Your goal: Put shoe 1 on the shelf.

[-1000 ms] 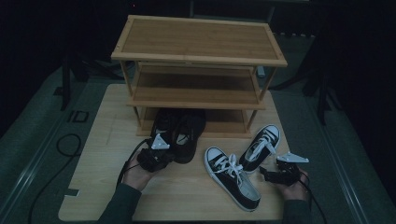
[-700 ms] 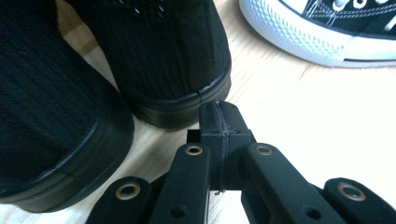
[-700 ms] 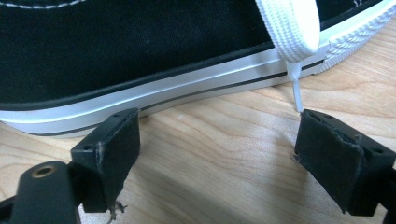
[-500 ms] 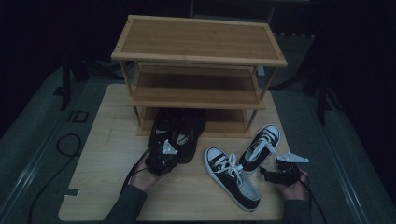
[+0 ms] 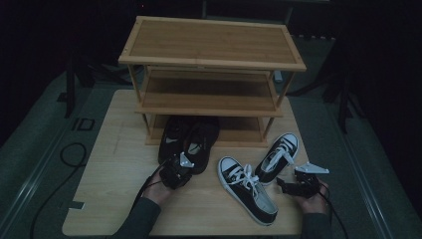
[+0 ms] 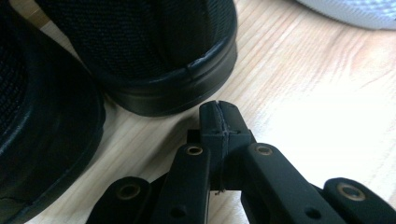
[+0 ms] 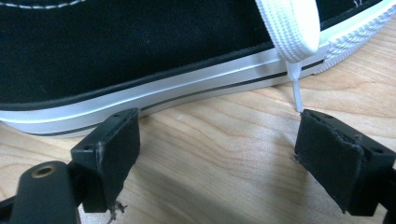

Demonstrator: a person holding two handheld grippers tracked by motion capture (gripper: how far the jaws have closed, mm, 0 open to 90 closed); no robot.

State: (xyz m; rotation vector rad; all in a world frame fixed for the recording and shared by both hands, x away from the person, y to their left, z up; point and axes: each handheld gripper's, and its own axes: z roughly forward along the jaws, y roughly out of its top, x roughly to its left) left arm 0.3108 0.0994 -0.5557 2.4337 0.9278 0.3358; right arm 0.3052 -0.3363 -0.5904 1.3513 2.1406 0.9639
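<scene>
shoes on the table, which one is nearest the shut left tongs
The right-hand black slip-on shoe of the dark pair; the left tongs sit at its heel, while both white-laced sneakers lie farther right.

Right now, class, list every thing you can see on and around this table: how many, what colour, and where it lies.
Shoe rack: one, light wood, three tiers, at the far side of the table.
Table: one, light wood.
Black shoes: two, side by side in front of the rack's bottom tier.
Sneakers: two, black with white soles and laces, at the right front.
Cable: one, black, looped left of the table.
Left hand-held gripper: black, shut, empty, at a black shoe's heel.
Right hand-held gripper: black, open, beside a sneaker.
</scene>
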